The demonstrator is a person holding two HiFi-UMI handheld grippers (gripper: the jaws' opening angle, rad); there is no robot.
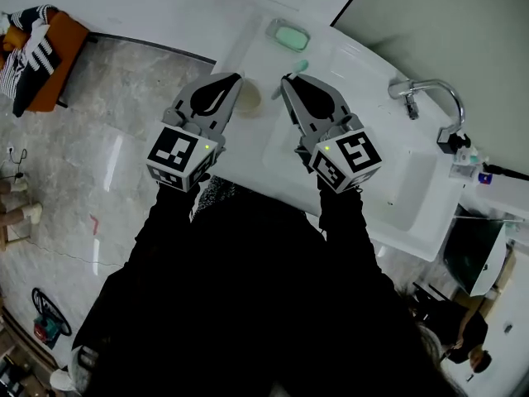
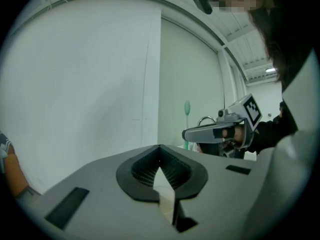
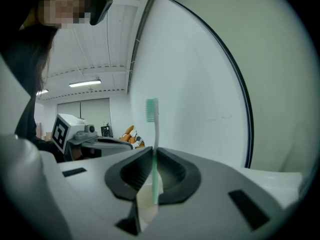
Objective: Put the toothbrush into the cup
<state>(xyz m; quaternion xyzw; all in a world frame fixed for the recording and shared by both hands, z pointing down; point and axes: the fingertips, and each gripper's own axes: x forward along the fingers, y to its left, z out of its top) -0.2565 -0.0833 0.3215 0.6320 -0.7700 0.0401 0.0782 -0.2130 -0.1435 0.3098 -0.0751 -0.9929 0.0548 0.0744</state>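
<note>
My right gripper [image 1: 286, 79] is shut on a mint-green toothbrush [image 1: 299, 66], whose bristle head sticks out past the jaw tips over the white counter. In the right gripper view the toothbrush [image 3: 152, 134] stands upright, pinched between the pads of the right gripper [image 3: 152, 150]. My left gripper [image 1: 237, 77] is shut with nothing in it; its closed jaws [image 2: 160, 147] point at a blank wall. A beige round cup [image 1: 249, 98] sits on the counter between the two grippers, partly hidden by the left jaw tip. From the left gripper view, the right gripper [image 2: 215, 132] and toothbrush [image 2: 187, 108] show to the right.
A white basin [image 1: 405, 197] with a chrome faucet [image 1: 430, 89] lies to the right. A green soap dish [image 1: 289, 35] sits at the counter's far end. Small bottles [image 1: 471, 160] stand by the faucet. Marble floor and an orange seat [image 1: 50, 48] are on the left.
</note>
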